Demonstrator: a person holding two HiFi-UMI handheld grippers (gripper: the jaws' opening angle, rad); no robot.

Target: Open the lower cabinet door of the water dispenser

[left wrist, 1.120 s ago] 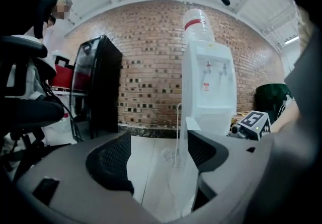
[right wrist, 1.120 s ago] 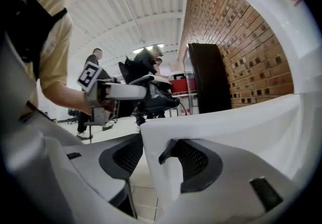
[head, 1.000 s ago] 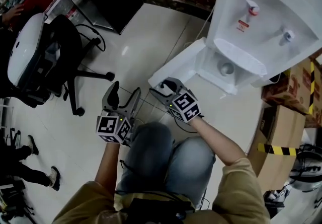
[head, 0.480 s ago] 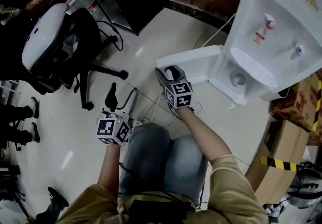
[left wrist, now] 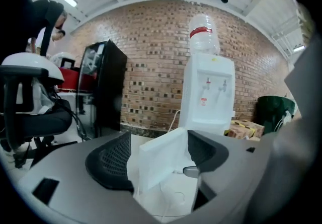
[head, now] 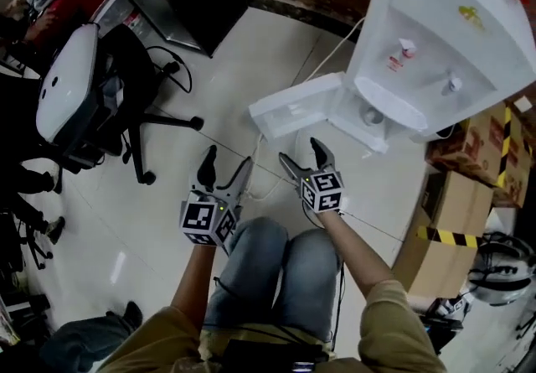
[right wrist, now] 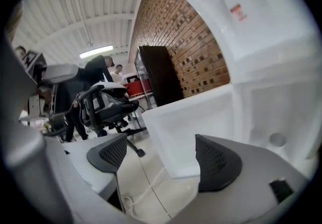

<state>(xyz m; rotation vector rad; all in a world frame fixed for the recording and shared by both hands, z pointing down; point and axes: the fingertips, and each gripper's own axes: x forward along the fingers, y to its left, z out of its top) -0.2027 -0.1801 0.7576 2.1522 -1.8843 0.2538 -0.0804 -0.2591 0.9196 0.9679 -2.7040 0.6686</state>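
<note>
At 12 o'clock from right hand-held gripper (head: 300, 153): cabinet door (head: 293, 109) swung wide.
Jaws spreading, nothing pinched; left hand-held gripper (head: 228, 158) spread, empty. Back off without nudging door.

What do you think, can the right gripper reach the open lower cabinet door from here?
Probably yes. The right gripper points at the lower cabinet door, its jaws are opening with nothing between them, and only floor tiles lie between the two.
</note>
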